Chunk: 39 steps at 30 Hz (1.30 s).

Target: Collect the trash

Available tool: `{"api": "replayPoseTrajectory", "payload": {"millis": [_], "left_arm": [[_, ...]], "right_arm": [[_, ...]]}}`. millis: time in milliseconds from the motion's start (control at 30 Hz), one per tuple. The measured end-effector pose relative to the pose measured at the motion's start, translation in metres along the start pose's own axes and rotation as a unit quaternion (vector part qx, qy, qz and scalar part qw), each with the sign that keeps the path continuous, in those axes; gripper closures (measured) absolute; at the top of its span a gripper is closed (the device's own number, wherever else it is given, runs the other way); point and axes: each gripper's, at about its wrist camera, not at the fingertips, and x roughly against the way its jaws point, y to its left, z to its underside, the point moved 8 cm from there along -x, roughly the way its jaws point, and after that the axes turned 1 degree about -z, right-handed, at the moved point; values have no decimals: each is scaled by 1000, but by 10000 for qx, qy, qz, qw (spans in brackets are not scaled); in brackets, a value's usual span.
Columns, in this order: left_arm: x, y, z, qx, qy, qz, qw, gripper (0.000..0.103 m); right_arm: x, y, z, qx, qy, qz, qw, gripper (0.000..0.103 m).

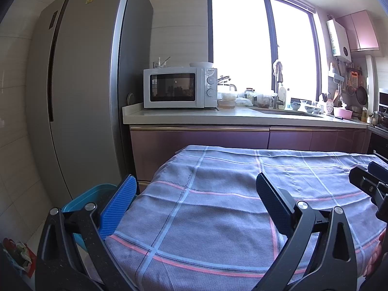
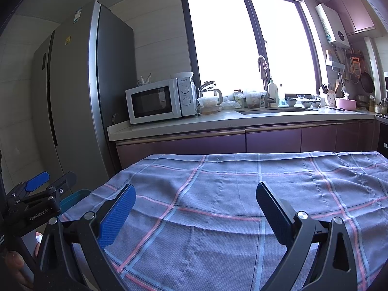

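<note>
A table under a purple checked cloth (image 1: 218, 206) fills the lower half of both views (image 2: 230, 194); no trash shows on it. My left gripper (image 1: 194, 189) is open and empty over the table's left edge. My right gripper (image 2: 196, 198) is open and empty over the cloth. A teal bin (image 1: 84, 198) stands on the floor at the table's left side, partly hidden behind my left finger (image 1: 118, 206); its rim also shows in the right wrist view (image 2: 72, 197). The left gripper shows at the left edge of the right wrist view (image 2: 36, 189).
A tall grey fridge (image 1: 80, 84) stands at the left. Behind the table runs a counter (image 1: 218, 117) with a white microwave (image 1: 179, 87), a sink (image 2: 274, 110), jars and dishes. Crumpled colourful items (image 1: 17, 252) lie on the floor at bottom left.
</note>
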Motion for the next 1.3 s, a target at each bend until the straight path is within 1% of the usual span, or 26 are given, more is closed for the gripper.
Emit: {"api": "replayPoseTrajectory", "payload": {"millis": [1300], "left_arm": [[-1, -2, 2, 12, 19, 12, 10000, 6]], "right_arm": [[-2, -3, -1, 23, 4, 26, 10000, 7]]}}
